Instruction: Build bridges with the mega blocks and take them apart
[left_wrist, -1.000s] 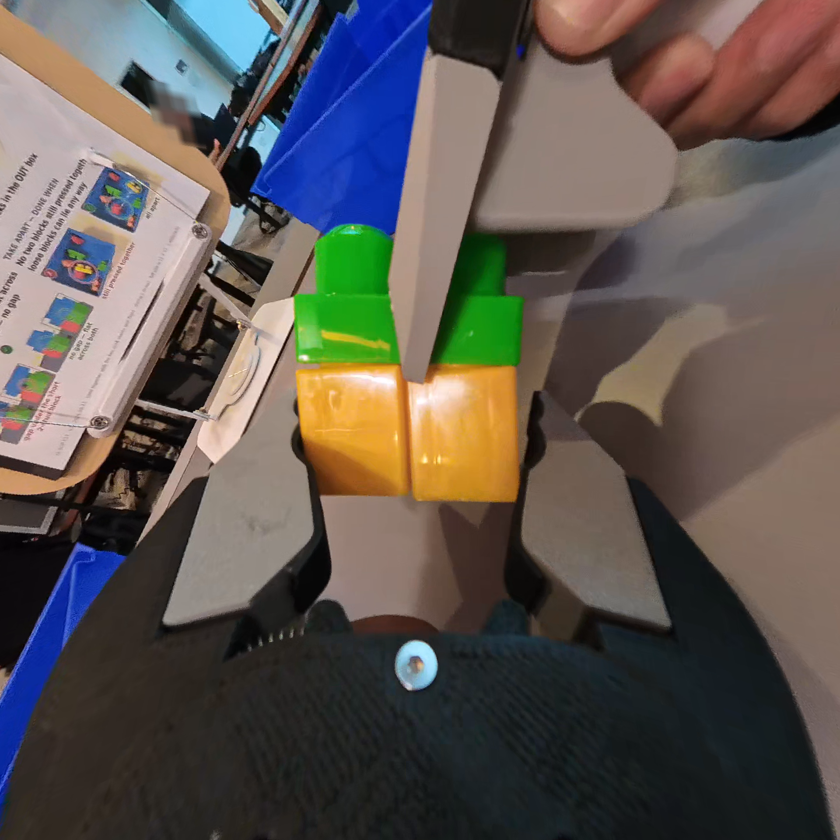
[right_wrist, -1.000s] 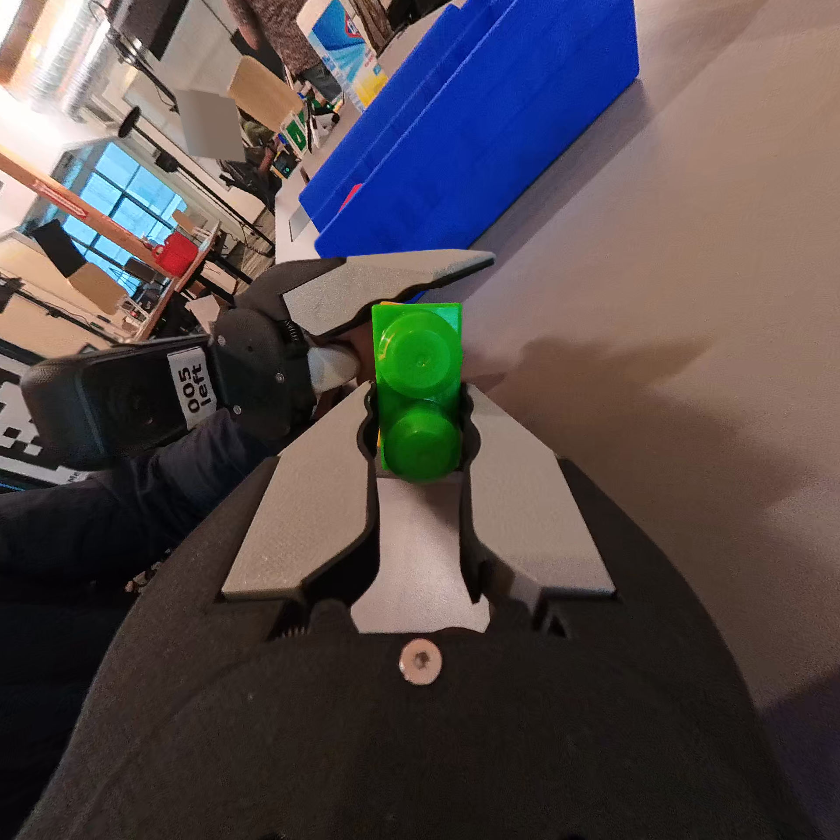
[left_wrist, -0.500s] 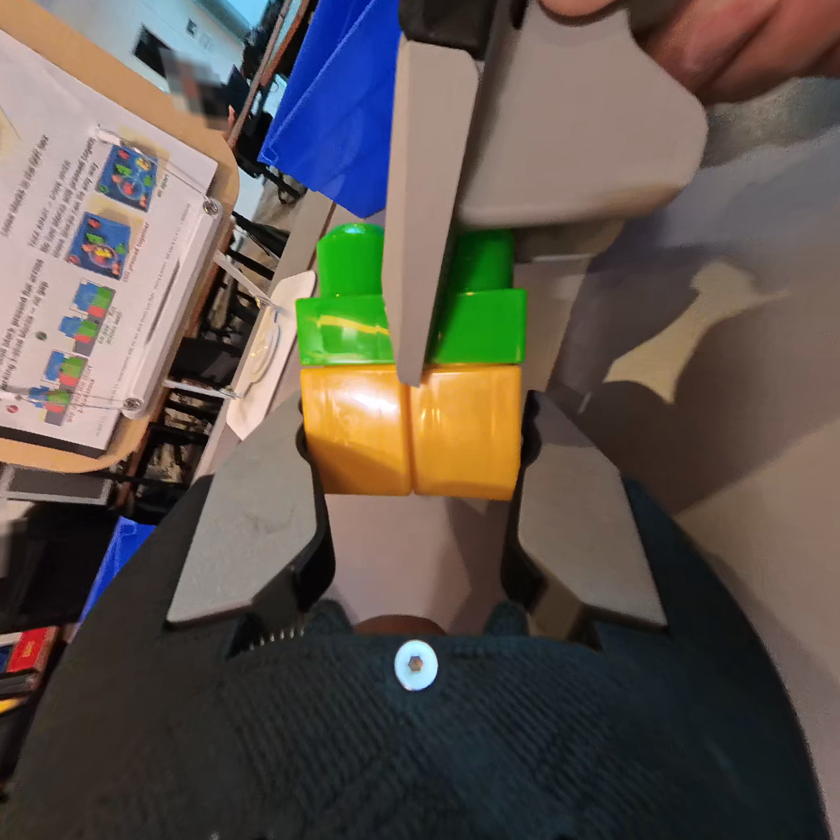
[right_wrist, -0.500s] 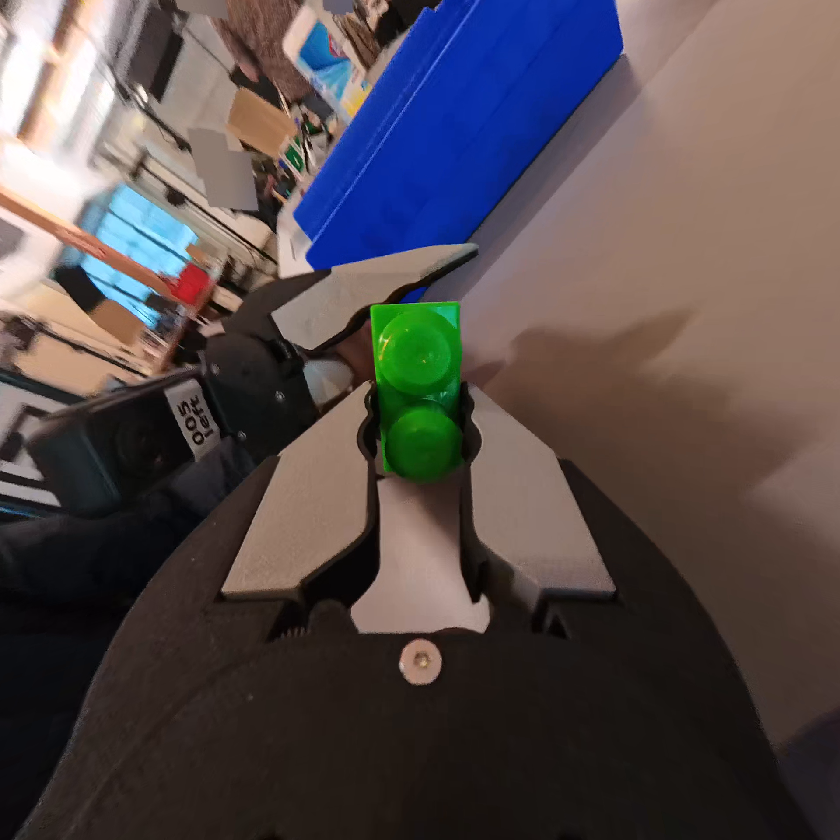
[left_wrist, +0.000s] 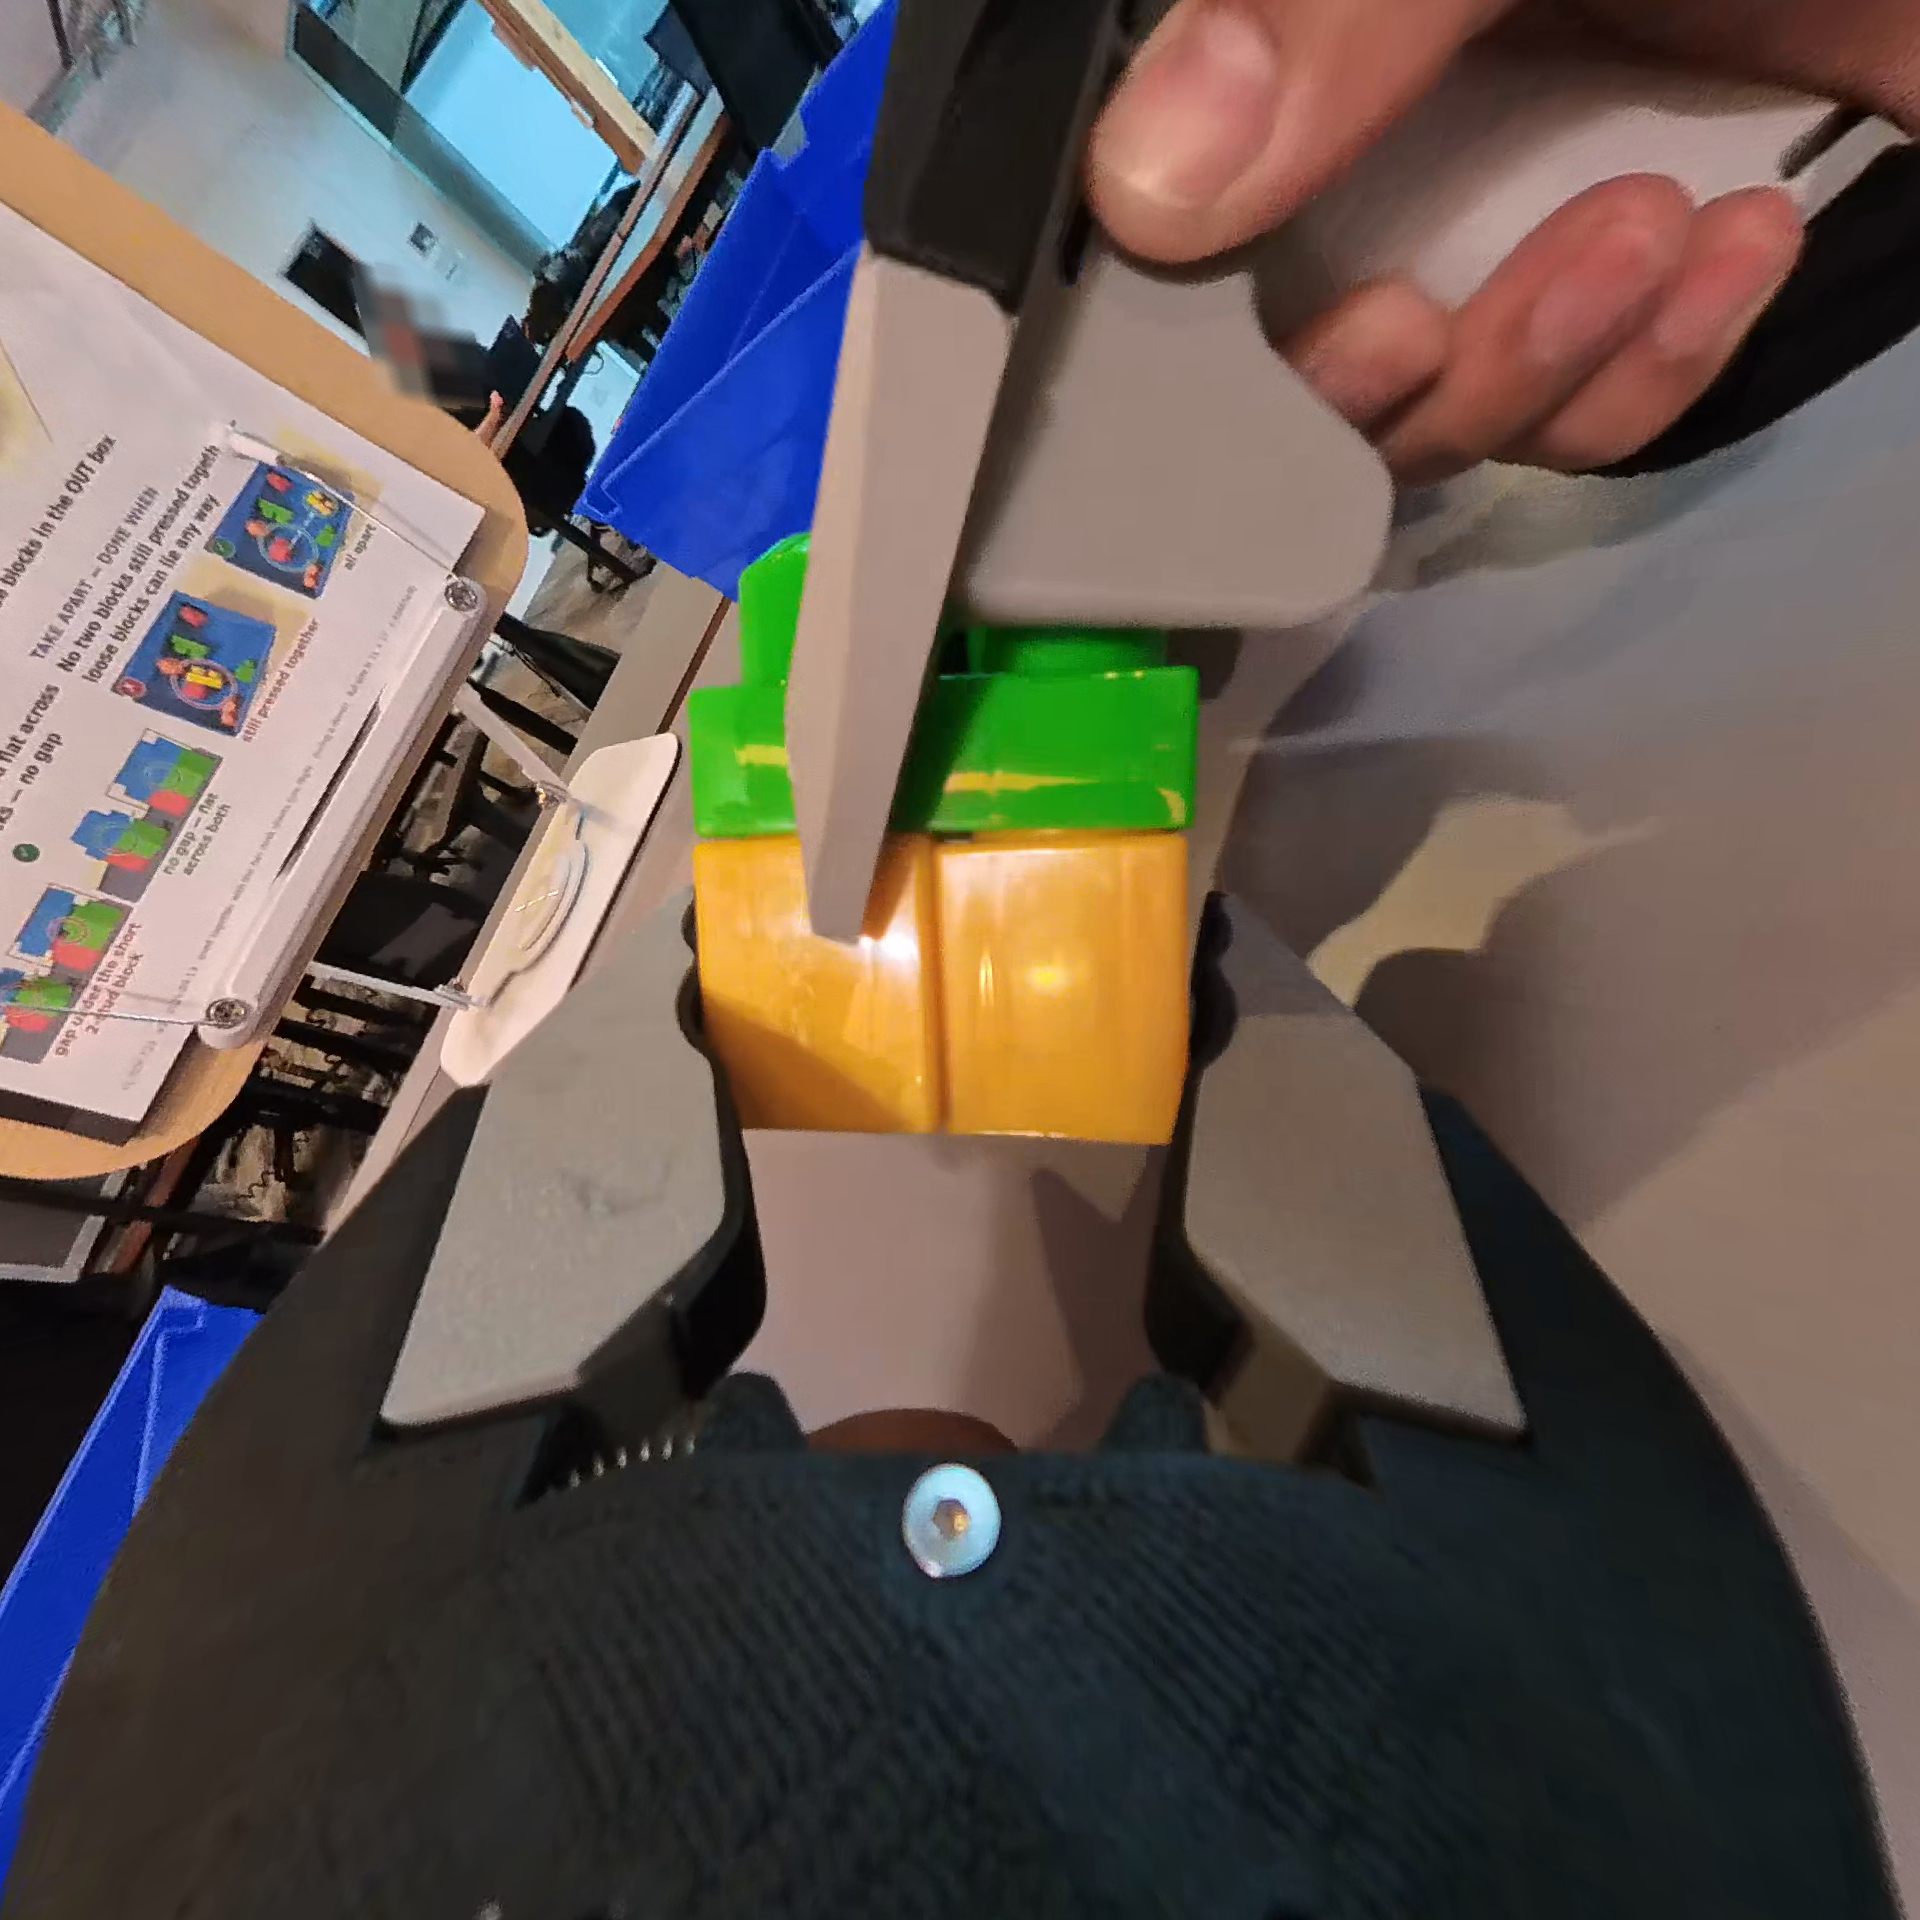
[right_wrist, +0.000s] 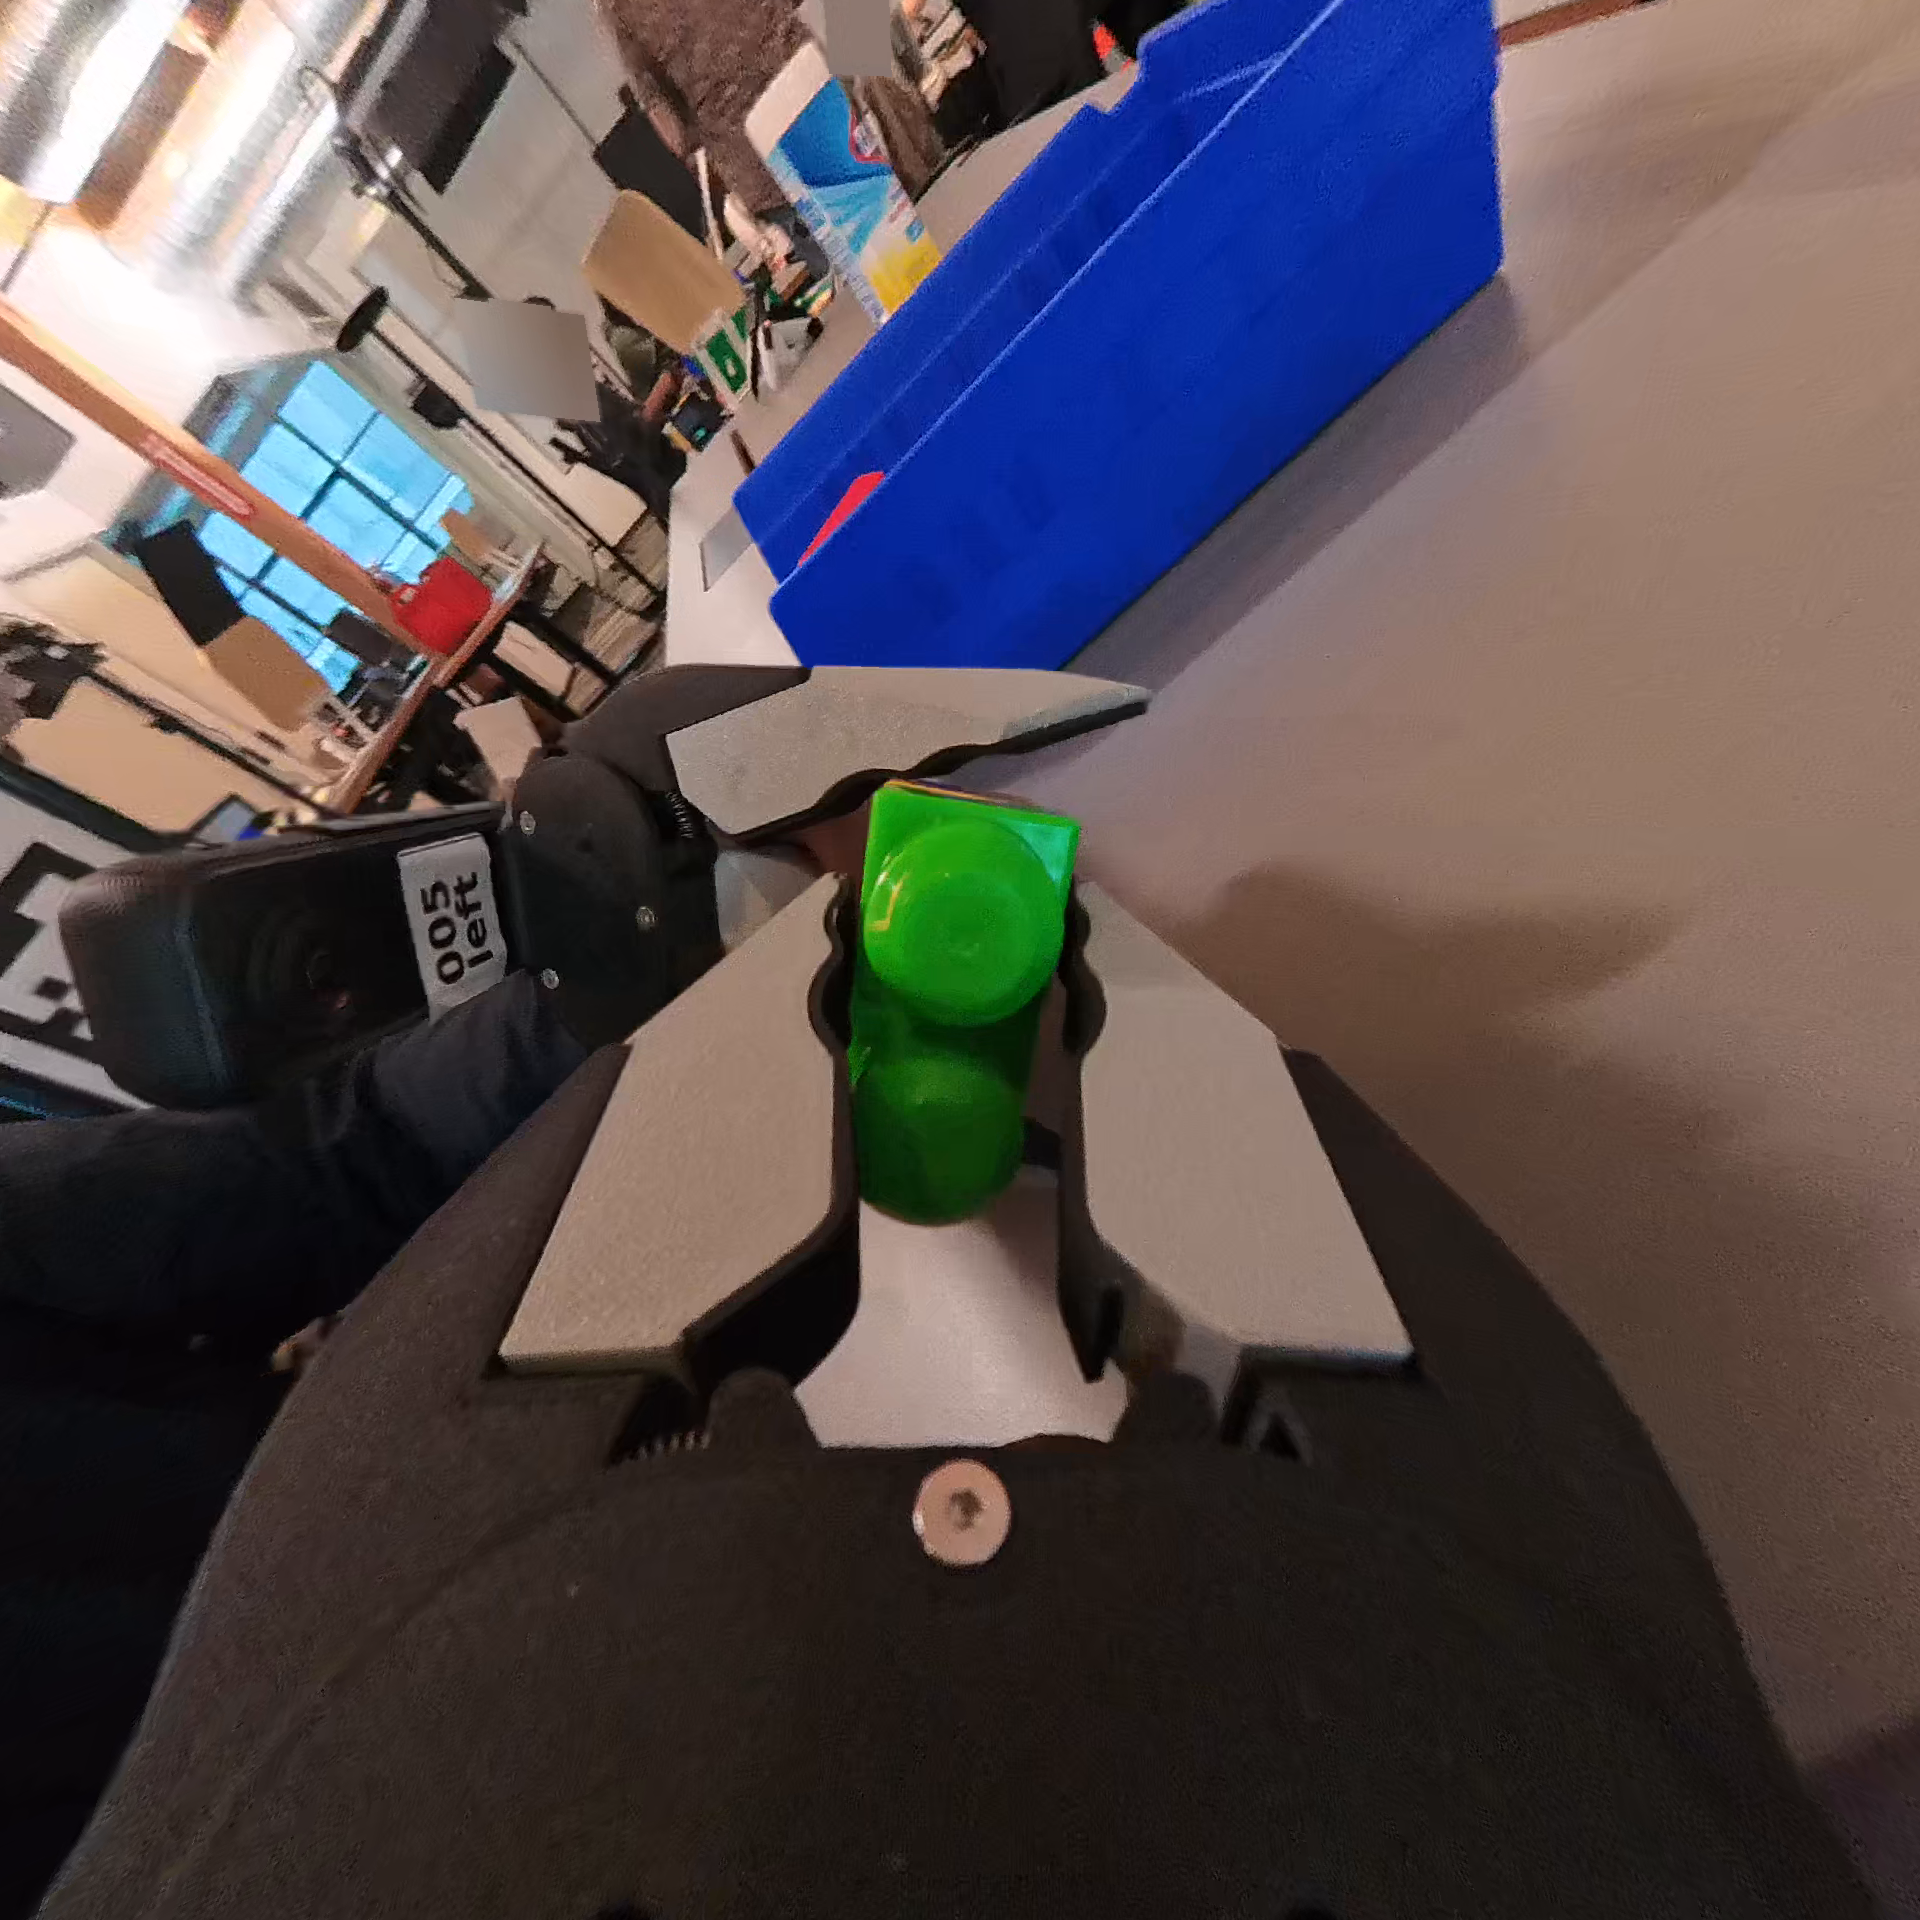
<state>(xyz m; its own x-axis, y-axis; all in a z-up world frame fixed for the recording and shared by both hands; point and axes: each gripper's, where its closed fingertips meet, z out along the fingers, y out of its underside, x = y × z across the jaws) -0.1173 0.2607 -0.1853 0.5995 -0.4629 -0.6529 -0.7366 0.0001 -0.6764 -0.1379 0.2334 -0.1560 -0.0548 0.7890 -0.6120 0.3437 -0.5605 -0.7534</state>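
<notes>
In the left wrist view my left gripper (left_wrist: 945, 956) is shut on two orange blocks (left_wrist: 1060, 977) that sit side by side, with a pad pressed on each outer side. A green two-stud block (left_wrist: 1060, 758) sits on top of them, slightly skewed. My right gripper comes in from above, and one grey finger (left_wrist: 883, 623) crosses the green block's front. In the right wrist view my right gripper (right_wrist: 951, 966) is shut on the green block (right_wrist: 961, 914), which I see stud-on and tilted between the pads. A finger of the left gripper (right_wrist: 883, 738) lies just behind it.
A blue bin (right_wrist: 1143, 364) stands on the grey table (right_wrist: 1558, 831) behind the blocks. A clipboard with an instruction sheet (left_wrist: 208, 675) is at the left, with another blue bin (left_wrist: 104, 1455) below it. A person's hand (left_wrist: 1455, 260) holds the right gripper.
The right gripper has twisted and shifted left, and the green block has skewed on the orange blocks and tilted between its pads. The left gripper keeps its hold on the orange blocks.
</notes>
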